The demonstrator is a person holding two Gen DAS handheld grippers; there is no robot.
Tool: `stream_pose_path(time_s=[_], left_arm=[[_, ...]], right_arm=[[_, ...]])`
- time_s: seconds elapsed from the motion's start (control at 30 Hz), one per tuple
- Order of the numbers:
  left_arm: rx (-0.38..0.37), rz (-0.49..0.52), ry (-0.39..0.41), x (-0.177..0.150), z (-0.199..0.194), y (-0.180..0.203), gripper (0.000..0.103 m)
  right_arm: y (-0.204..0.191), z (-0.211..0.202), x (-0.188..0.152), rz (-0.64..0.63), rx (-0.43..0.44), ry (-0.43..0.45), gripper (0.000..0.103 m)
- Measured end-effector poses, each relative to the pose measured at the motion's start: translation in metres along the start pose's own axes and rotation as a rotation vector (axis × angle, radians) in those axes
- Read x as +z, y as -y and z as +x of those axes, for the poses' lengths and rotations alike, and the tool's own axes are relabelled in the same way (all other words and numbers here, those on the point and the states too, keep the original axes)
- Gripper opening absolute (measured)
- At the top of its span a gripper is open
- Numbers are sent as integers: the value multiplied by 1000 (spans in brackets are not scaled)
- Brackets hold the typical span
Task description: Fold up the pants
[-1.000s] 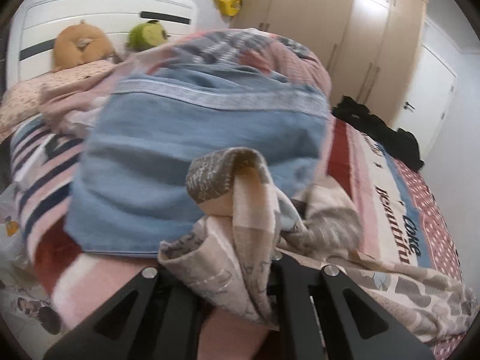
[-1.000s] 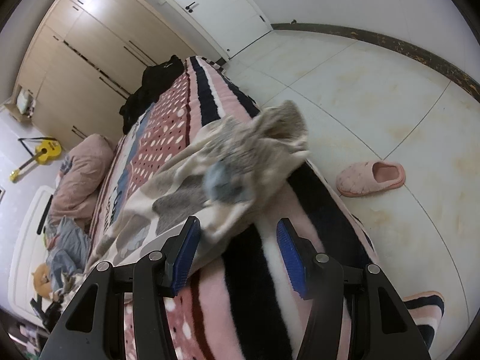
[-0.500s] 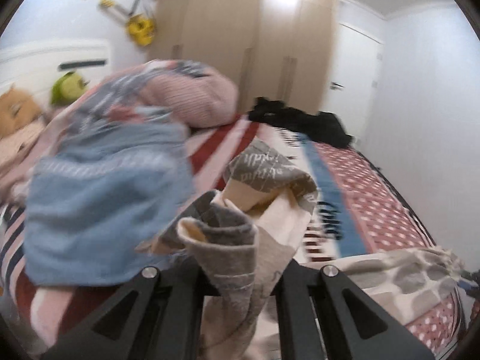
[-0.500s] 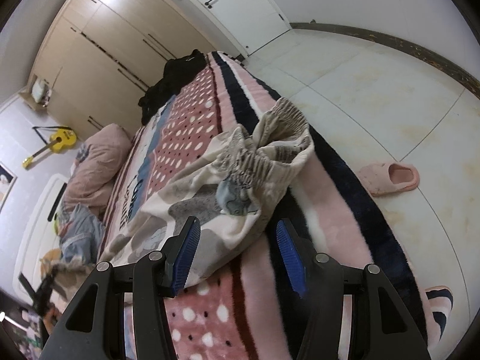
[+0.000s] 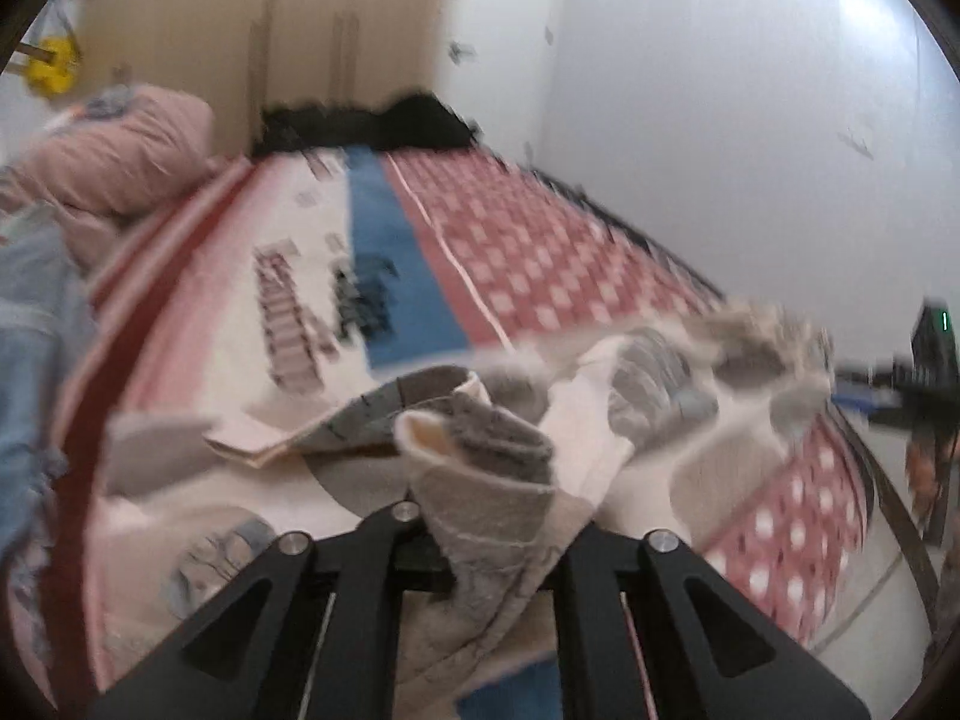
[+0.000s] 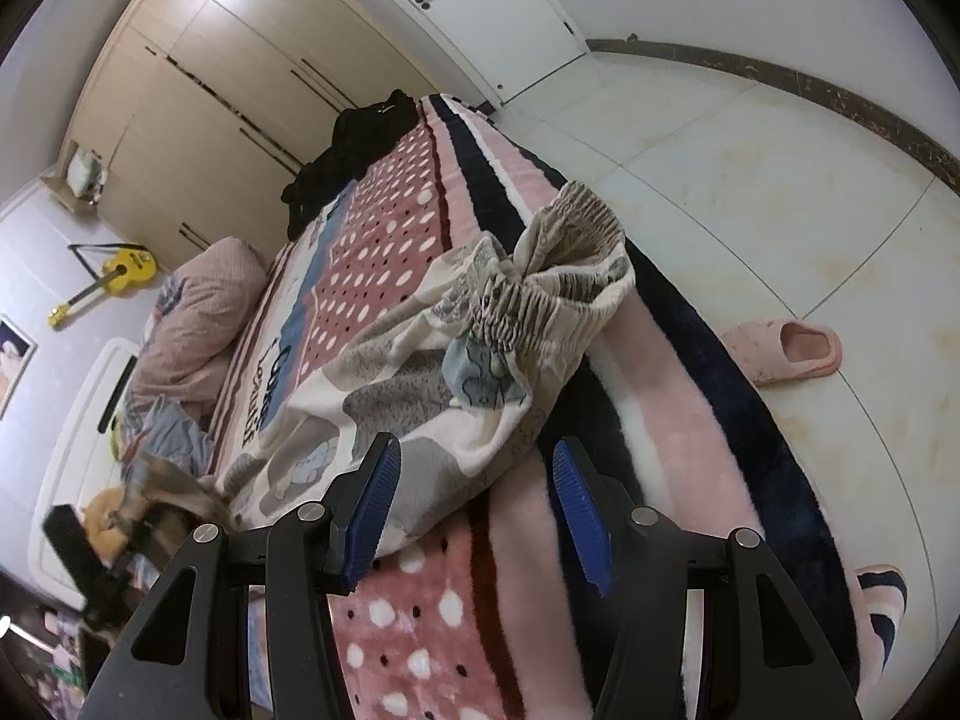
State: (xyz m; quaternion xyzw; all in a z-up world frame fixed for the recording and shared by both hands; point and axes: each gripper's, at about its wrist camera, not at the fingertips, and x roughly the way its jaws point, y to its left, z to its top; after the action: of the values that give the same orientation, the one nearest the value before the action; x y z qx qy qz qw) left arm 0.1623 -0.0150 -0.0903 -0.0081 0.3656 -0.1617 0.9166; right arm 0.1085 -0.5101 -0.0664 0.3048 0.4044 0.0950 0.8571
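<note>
Cream pants with grey and blue patches (image 6: 420,372) lie across the striped bed blanket (image 6: 672,396), elastic waistband (image 6: 540,276) bunched near the bed's floor-side edge. My right gripper (image 6: 474,510) is open and empty, just short of the pants' near edge. My left gripper (image 5: 492,534) is shut on a leg end of the pants (image 5: 486,480), which bunches up between its fingers; the rest of the pants (image 5: 660,372) stretches away toward the right gripper (image 5: 900,384) at the far right. The left wrist view is blurred.
A black garment (image 6: 354,150) lies at the bed's far end by the wardrobe (image 6: 228,96). A pink pillow (image 6: 198,312) and blue clothing (image 6: 174,438) sit near the headboard. A pink slipper (image 6: 786,351) is on the tiled floor beside the bed.
My left gripper has swung right with the pant leg, away from the blue clothing toward the bed's middle. The pants have spread out flatter in front of the right gripper.
</note>
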Motion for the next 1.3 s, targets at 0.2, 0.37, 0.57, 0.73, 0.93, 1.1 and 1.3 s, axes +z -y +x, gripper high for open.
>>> stream_pose_path(time_s=[0.2,0.37,0.57,0.73,0.93,1.1,1.3], left_arm=[[-104,-20,-44,-40,-28,-10,57],[-70,-42,6,-57,-70,-38,60],[-22,-86,45,-73,-79,-69,60],[-16,-114,76,-86,-80,-86,61],[-88,-169,97,-100,-76,-104,61],[-148,-194,97,-107,-67,-112,61],[-186,-205,96,-116,-61,-116,61]], right_arm=[[-18,-14,-4,-34,-14,11,50],[-63,-27,-10,-114,43,32,59],[-145,11,-34,-264,163,-88,64],[-209,74,-73,-362,214,-241,74],[-228,143,-107,-256,299,-469,79],[-237,170,-117,-205,303,-481,81],[-249,196,-105,-197,225,-418,66]])
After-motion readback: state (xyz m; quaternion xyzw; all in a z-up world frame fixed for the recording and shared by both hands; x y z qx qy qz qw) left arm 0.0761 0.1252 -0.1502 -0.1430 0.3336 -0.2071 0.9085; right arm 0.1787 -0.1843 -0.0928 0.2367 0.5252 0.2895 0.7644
